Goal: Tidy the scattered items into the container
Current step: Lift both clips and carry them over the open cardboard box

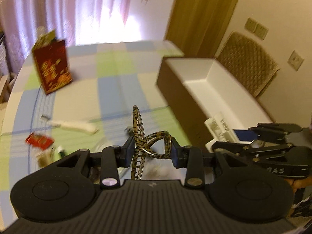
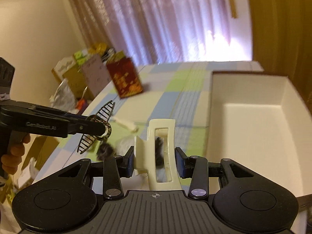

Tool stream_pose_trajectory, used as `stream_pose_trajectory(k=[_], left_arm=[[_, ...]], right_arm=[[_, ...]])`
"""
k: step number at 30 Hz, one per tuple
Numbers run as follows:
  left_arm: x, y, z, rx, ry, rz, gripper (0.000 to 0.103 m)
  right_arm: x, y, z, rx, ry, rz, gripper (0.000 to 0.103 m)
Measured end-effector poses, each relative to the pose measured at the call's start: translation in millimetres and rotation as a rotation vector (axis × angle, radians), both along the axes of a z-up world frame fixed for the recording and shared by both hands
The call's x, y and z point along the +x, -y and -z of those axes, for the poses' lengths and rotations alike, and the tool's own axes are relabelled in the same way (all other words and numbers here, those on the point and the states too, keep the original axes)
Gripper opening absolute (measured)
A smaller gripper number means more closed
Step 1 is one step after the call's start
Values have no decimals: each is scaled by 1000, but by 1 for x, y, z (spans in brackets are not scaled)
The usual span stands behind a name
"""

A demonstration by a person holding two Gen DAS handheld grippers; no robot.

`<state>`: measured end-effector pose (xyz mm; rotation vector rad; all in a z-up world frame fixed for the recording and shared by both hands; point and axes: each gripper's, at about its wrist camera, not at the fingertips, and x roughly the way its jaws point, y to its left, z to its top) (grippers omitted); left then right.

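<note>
My left gripper (image 1: 153, 150) is shut on a tortoiseshell hair claw clip (image 1: 136, 120), held above the checked tablecloth (image 1: 117, 74). My right gripper (image 2: 155, 159) is shut on a cream hair claw clip (image 2: 161, 122). The white open box (image 2: 253, 136) lies just right of it, its floor bare where visible. In the left wrist view the box (image 1: 195, 70) is ahead to the right, with the right gripper (image 1: 234, 138) and the cream clip (image 1: 218, 124) by its near end. The right wrist view shows the left gripper (image 2: 101, 128) with the tortoiseshell clip (image 2: 106, 110) at the left.
A red patterned gift bag (image 1: 52, 66) stands at the far left of the table. A white elongated item (image 1: 74, 126), a red packet (image 1: 39, 140) and a dark fluffy item (image 2: 105, 150) lie on the cloth. Boxes and bags (image 2: 78, 78) are piled beyond the table's left edge.
</note>
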<state>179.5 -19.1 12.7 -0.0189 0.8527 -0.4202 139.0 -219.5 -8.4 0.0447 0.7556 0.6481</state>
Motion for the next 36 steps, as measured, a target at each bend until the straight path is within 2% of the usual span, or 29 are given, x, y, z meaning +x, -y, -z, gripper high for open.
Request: stream_pose_trajectory(k=[8,15,21,26,31,36], left_arm=[[12,66,-23,-78,52,112,32],[23,120,-19,-119,18,175,32],[41,154,-5,-154,-38,178,32],[58,174,12,-159,-94,141,32],[70,187,34,-136,-155,102,32],[75,206,57,-71,-202,92,32]], right_arm=[[15,64,-19,-7,55,156,44],[23,105,-18,-29,50,222,44],[46,130,-5,-60,23,226,44],[65,141,13,-108,-21,212,44],[79,137,31,-180,-59,169,44],[88,134,50,-275,-96,126,44]])
